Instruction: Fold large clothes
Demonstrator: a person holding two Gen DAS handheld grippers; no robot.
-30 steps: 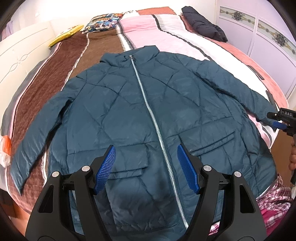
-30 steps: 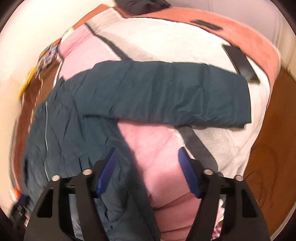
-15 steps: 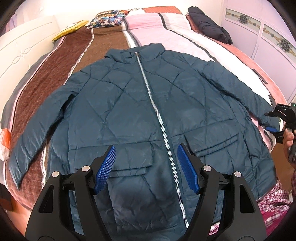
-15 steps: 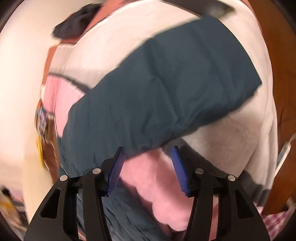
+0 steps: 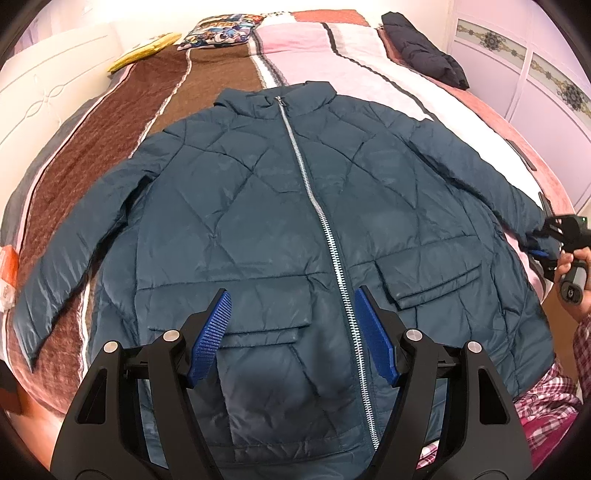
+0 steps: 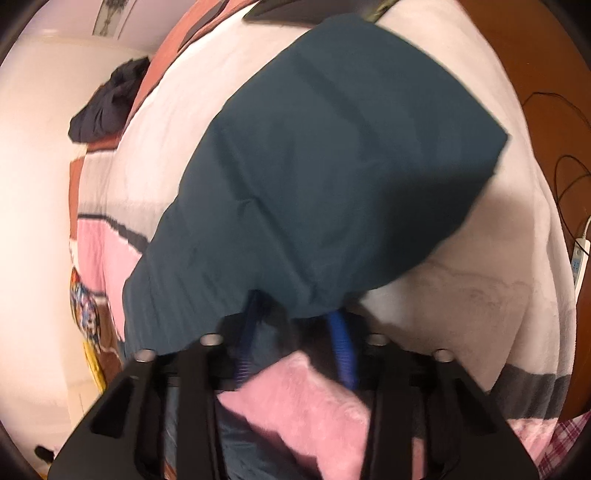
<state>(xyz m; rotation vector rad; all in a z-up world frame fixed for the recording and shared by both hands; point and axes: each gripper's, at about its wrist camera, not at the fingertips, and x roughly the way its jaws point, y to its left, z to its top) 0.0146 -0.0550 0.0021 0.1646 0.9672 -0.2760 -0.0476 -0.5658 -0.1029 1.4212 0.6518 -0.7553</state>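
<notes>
Ahead of me the bed (image 5: 110, 155) fills the room, its blanket striped in brown, pink, white and salmon. A patterned pillow (image 5: 221, 29) and a yellow pillow (image 5: 147, 55) lie at its far end, and a dark bundle of clothing (image 5: 424, 59) sits near the far right corner. A white headboard panel (image 5: 48, 96) stands to the left. On the right is a white wardrobe (image 5: 535, 88) with ornamental trim. Past the bed's edge I see wooden floor (image 6: 546, 66) with a cable (image 6: 569, 173) and a white power strip (image 6: 580, 258). The light is warm and pinkish.

Left gripper (image 5: 291, 336): black frame, silver screws, ridged blue pads; pink plaid sleeve (image 5: 583, 354)
</notes>
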